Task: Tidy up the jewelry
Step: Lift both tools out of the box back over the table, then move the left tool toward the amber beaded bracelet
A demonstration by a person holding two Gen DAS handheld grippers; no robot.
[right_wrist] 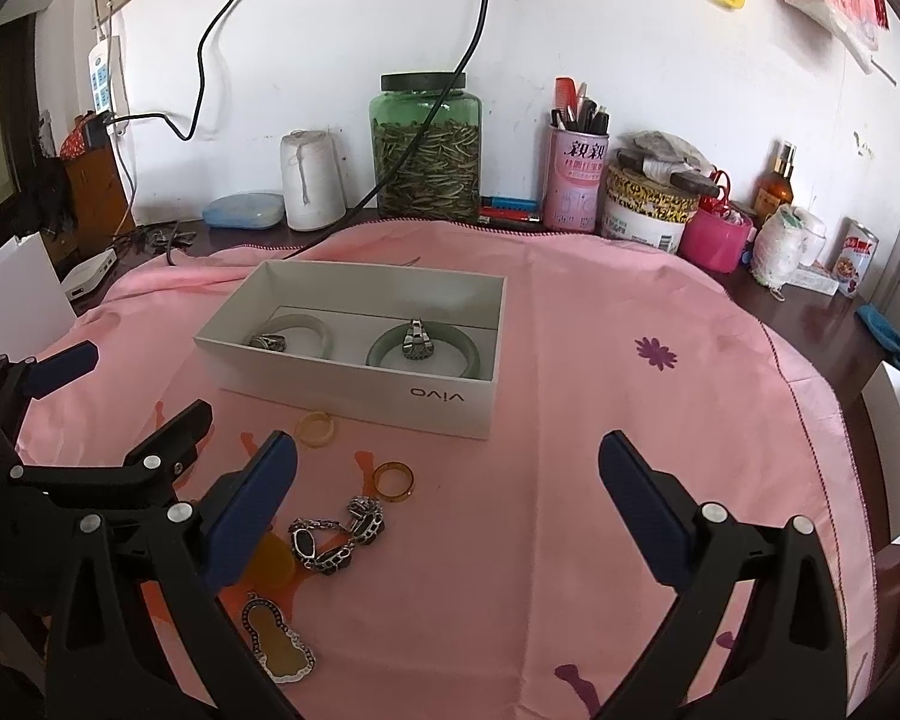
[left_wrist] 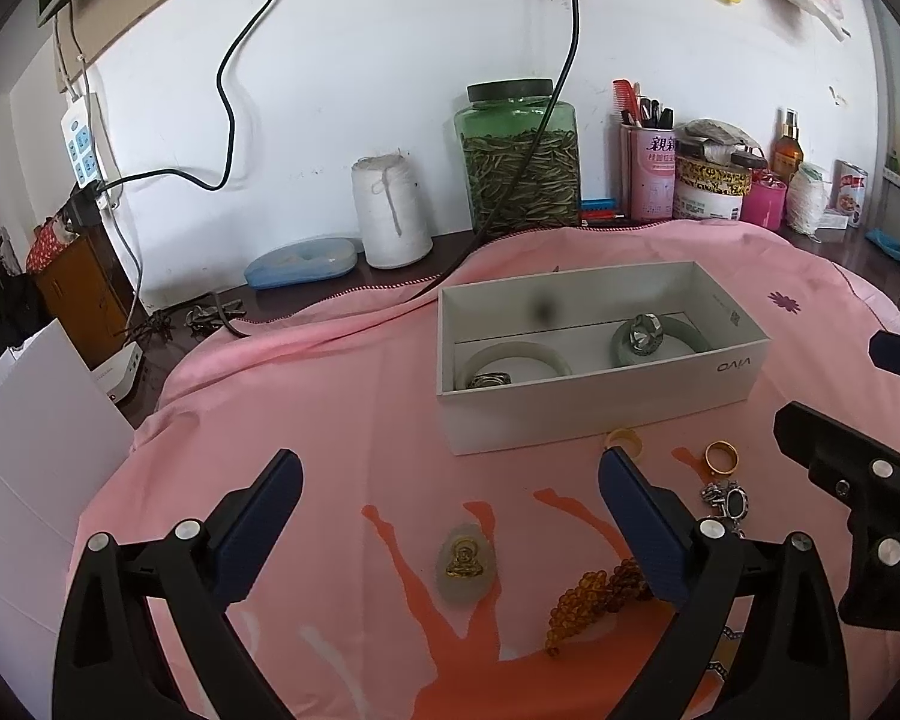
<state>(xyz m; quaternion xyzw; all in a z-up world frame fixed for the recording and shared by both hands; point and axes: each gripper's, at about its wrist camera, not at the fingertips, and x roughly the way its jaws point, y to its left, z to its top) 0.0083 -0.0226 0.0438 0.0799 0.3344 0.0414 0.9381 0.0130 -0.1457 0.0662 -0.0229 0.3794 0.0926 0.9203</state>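
Note:
A white vivo box [left_wrist: 600,414] [right_wrist: 354,402] stands on the pink cloth and holds two jade bangles [left_wrist: 513,357] [right_wrist: 384,348], each with a silver ring. Loose on the cloth lie a jade pendant [left_wrist: 465,564], amber beads [left_wrist: 594,597], a gold ring [left_wrist: 721,457] [right_wrist: 393,480], a pale yellow ring [right_wrist: 316,422], a silver chain bracelet [right_wrist: 336,534] and a framed amber pendant [right_wrist: 279,639]. My left gripper [left_wrist: 450,492] is open and empty above the jade pendant. My right gripper [right_wrist: 448,471] is open and empty to the right of the bracelet.
Along the wall behind stand a green jar [left_wrist: 519,156], a white thread spool [left_wrist: 390,210], a pink pen holder [left_wrist: 648,171], tins and bottles. A black cable [left_wrist: 546,138] hangs down to the cloth. White boxes stand at the left [left_wrist: 36,450] and right [right_wrist: 897,450].

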